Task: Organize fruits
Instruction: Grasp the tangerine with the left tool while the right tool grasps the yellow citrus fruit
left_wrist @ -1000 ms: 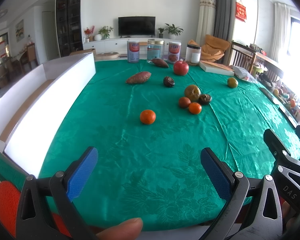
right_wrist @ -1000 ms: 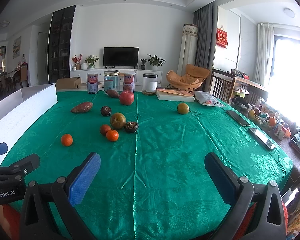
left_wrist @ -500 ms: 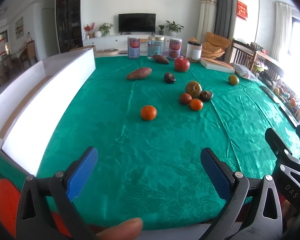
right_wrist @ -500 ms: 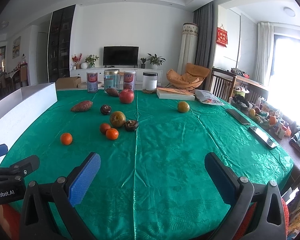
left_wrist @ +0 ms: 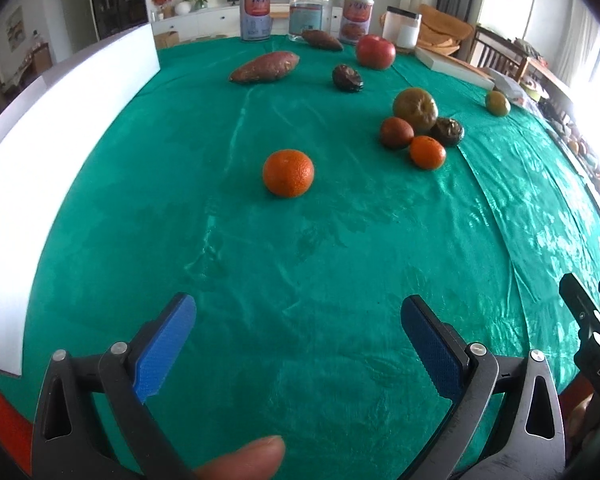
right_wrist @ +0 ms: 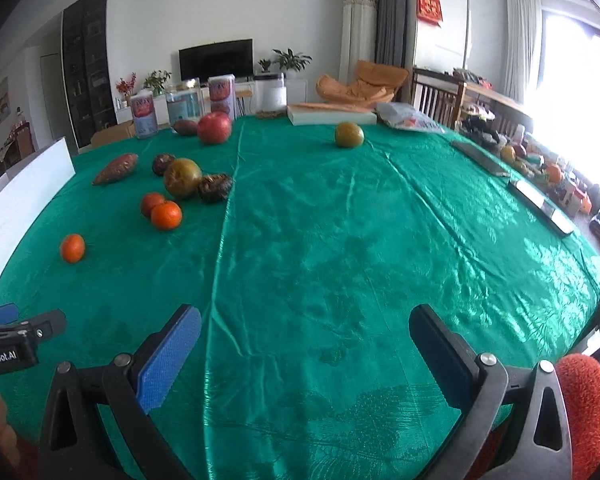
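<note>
I've got the left gripper (left_wrist: pixel 298 334) low over the near edge of the table (left_wrist: pixel 340 264), jaws spread wide with nothing in them. The right gripper (right_wrist: pixel 305 340) is also wide apart and empty, parked over the near edge further right.

The closest fruit is the lone mandarin (left_wrist: pixel 288 173), sitting by itself a bit in from the near edge and lined up pretty well with the gap between my left jaws, so I'm guessing that's the first pick. The white box (left_wrist: pixel 60 128) runs along the left edge, and I figure that's where the fruit goes.

My plan for doing it cleanly:
- go straight forward, keep the jaws level and wide until the mandarin sits between the pads
- stay just off the cloth, since it's shiny and wrinkled and looks like it would bunch up
- close gently; round fruit rolls if one pad touches first

The cluster (left_wrist: pixel 418 126) further back and to the right has a second mandarin touching its neighbours. I'd leave that for later, as grabbing it could knock the others rolling.
</note>
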Tool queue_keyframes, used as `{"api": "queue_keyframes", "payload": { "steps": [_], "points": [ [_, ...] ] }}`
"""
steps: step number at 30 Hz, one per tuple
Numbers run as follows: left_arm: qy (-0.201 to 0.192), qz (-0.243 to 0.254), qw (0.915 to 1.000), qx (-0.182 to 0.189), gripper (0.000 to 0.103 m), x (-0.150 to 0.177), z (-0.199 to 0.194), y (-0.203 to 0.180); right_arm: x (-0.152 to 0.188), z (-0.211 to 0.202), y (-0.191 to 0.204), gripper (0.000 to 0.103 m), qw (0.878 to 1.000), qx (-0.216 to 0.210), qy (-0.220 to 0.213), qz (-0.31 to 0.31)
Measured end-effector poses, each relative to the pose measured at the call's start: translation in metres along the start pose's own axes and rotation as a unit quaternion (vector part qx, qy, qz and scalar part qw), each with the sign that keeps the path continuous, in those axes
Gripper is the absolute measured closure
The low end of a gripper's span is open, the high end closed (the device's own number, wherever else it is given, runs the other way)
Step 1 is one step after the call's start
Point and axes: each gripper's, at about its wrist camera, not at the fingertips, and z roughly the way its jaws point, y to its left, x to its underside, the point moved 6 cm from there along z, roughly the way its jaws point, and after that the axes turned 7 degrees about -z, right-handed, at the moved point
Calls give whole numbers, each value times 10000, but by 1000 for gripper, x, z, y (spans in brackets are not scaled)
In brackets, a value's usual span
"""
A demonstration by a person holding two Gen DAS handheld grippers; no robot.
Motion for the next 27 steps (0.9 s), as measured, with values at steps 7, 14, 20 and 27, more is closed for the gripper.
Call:
{"api": "queue_keyframes", "payload": {
  "steps": [7, 14, 20, 27],
  "points": [
    [54, 62, 9997, -221, 1, 9, 14, 2, 17, 28, -1, 0, 9994, -102, 313, -100],
    [-128, 36, 9997, -195, 0, 12, 13, 6, 22, 35, 6, 0, 9988, -253, 397, -122],
    [318, 169, 9987, 358, 1, -18, 20, 14, 22, 33, 7, 0, 9990, -241, 360, -130],
    [224, 398, 9963, 731, 1, -66, 30, 11, 21, 34, 7, 0, 9990, -217, 393, -86]
  ]
}}
